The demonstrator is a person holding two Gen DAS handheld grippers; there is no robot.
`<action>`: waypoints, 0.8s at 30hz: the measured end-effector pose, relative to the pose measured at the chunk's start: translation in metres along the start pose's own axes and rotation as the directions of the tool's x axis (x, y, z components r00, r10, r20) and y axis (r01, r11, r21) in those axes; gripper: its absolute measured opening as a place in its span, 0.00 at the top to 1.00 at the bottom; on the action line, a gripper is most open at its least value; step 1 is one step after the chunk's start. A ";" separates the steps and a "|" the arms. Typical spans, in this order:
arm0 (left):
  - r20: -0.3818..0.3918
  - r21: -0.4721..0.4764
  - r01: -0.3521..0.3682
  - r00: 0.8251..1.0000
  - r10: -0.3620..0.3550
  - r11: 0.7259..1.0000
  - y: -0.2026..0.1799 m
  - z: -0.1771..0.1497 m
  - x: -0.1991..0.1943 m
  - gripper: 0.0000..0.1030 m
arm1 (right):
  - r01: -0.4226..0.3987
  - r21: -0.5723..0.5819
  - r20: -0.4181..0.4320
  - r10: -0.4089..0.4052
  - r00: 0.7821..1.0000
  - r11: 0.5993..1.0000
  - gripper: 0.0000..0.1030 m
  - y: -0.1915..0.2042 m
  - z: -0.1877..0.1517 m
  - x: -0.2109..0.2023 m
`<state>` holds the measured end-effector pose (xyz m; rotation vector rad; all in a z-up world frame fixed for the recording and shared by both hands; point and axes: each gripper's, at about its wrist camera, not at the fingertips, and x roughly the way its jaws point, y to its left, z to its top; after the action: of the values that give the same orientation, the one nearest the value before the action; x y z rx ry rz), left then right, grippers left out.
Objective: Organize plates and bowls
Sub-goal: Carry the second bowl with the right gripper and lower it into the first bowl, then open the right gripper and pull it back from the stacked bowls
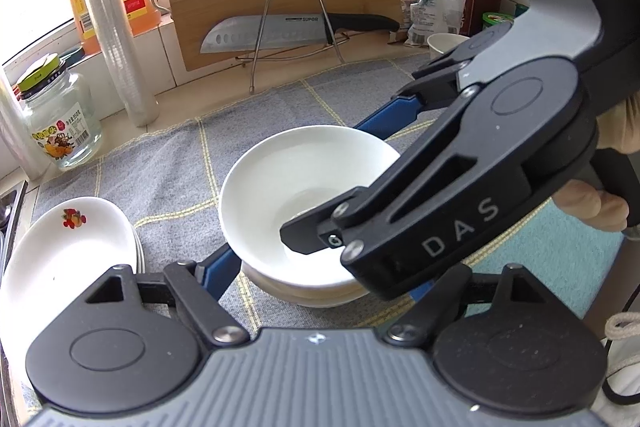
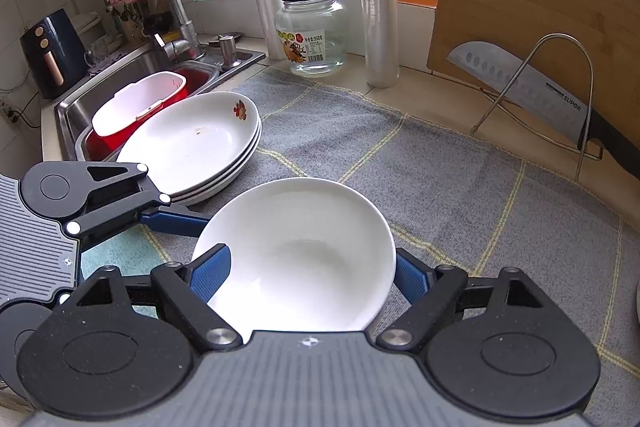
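Your left claw [image 1: 320, 267] sits lowest in the left wrist view. Its one visible blue finger [image 1: 220, 271] lies against the left side of the bowl stack [image 1: 304, 291], and the other finger is hidden behind the right claw [image 1: 324, 179], so you cannot tell whether it grips. The top bowl [image 1: 280, 171] rests on that stack, on the grey checked cloth [image 1: 180, 163] that covers the worktop [image 1: 192, 107]. Your right claw reaches in from the right, one finger over the bowl's inside, the other outside its far rim. Your right hand [image 1: 592, 205] shows behind it. A pile of plates [image 1: 68, 247] lies to the left, apart from the bowls. A knife [image 1: 272, 31] rests in a wire rack at the back.

From the right wrist view, the top bowl fills the space between the right claw's fingers. The left pad [image 2: 212, 271] overlaps the rim and the right pad [image 2: 412, 279] stands just outside the wall. Whether they press on it cannot be told. The left claw's blue finger meets the bowl's left edge. The plates lie beyond, beside the sink [image 2: 72, 107]
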<state>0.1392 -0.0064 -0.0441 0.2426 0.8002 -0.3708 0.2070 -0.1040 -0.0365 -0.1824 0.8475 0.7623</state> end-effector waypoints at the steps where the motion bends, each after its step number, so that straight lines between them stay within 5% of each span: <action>1: 0.001 -0.001 0.000 1.000 0.000 1.000 0.000 0.000 0.000 0.18 | 0.000 0.001 0.000 0.000 1.000 1.000 0.13 0.000 0.000 0.000; 15: 0.032 0.032 -0.049 0.998 0.048 0.998 -0.002 -0.001 0.001 0.09 | -0.023 0.023 0.011 0.022 1.000 0.999 0.13 -0.004 -0.005 0.001; 19: 0.025 0.024 -0.045 0.999 0.044 0.999 -0.001 -0.002 0.000 0.09 | 0.017 0.018 0.021 -0.018 1.000 1.000 0.01 -0.003 -0.005 0.000; 24: 0.020 0.003 -0.034 0.999 0.034 0.999 0.002 -0.005 -0.004 0.09 | 0.024 0.015 0.014 -0.025 1.000 1.000 0.00 -0.008 -0.011 -0.002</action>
<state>0.1342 -0.0018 -0.0440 0.2551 0.7754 -0.3422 0.2047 -0.1161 -0.0436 -0.1738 0.8362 0.7335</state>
